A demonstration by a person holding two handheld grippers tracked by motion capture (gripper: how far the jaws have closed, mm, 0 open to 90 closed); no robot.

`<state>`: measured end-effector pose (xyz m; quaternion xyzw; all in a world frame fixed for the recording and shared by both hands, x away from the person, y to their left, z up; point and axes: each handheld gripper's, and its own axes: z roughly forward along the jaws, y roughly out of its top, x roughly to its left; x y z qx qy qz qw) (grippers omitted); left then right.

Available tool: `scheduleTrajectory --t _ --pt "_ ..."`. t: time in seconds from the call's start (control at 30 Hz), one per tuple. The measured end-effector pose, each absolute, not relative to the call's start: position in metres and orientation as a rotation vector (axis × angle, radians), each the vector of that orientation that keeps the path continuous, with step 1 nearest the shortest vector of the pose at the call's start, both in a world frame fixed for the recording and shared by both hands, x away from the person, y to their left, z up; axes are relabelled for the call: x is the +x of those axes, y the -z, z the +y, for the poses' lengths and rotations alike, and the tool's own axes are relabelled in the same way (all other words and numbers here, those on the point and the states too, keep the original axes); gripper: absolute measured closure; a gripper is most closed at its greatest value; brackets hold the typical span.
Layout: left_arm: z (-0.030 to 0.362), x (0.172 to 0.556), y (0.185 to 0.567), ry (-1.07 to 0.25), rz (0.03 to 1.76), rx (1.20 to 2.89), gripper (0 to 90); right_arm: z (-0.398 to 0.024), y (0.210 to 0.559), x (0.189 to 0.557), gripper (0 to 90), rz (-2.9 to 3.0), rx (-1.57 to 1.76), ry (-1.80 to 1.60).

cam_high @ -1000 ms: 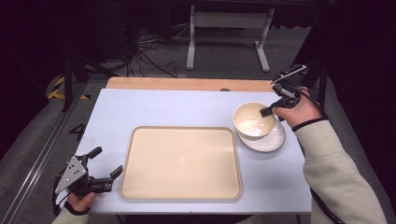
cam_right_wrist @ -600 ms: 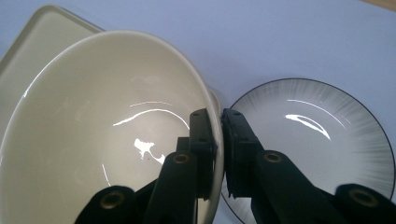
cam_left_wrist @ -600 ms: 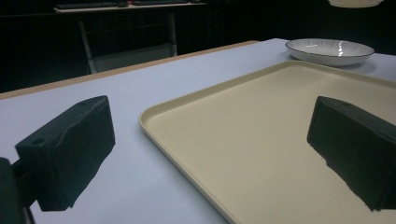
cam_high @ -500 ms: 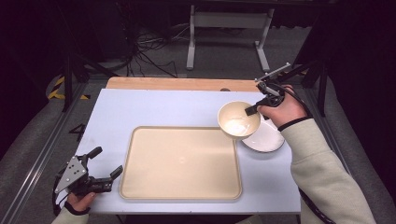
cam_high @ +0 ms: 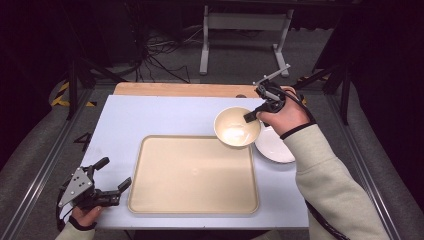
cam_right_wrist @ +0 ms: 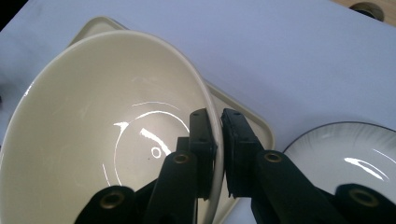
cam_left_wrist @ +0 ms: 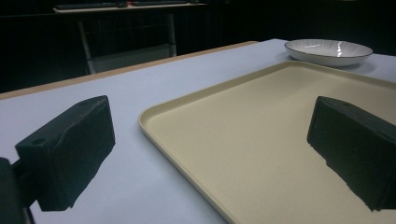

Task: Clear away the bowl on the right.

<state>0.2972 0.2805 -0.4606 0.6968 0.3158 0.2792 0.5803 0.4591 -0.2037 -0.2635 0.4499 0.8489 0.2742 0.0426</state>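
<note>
Right gripper [cam_high: 251, 116] is clamped on the cream bowl's [cam_high: 236, 127] rim, one jaw inside, one outside, carrying it off the white plate [cam_high: 276, 146] with the tray's [cam_high: 192, 172] far right corner just below. Left gripper [cam_high: 111, 179] waits wide open and empty by the tray's near left corner.

Worktop [cam_high: 150, 120] evenly lit from overhead; surroundings dark. Soft shadows. Glare streaks inside bowl [cam_right_wrist: 93, 140]. Near tongs blurred in both gripper views.

In the high view the bowl [cam_high: 237, 126] and right hand [cam_high: 285, 114] hide part of the plate [cam_high: 275, 149]; the left forearm is cut off below.
</note>
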Motion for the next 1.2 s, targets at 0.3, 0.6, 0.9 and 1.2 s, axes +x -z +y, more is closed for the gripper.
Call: scheduleTrajectory --t 0.3,0.6,0.9,1.2 --pt "0.28 0.297 0.461 -0.649 0.739 1.627 1.5 -0.174 0.266 0.456 83.1 2.65 1.321 -0.872" --pt "0.28 0.297 0.461 -0.649 0.736 1.629 1.5 -0.148 0.272 0.453 82.8 2.656 1.269 -0.956" --pt "0.28 0.297 0.461 -0.653 0.735 1.632 1.5 -0.131 0.284 0.455 82.9 2.663 1.257 -0.996" --pt "0.279 0.297 0.461 -0.653 0.734 1.632 1.5 -0.115 0.312 0.456 82.8 2.69 1.265 -1.029"
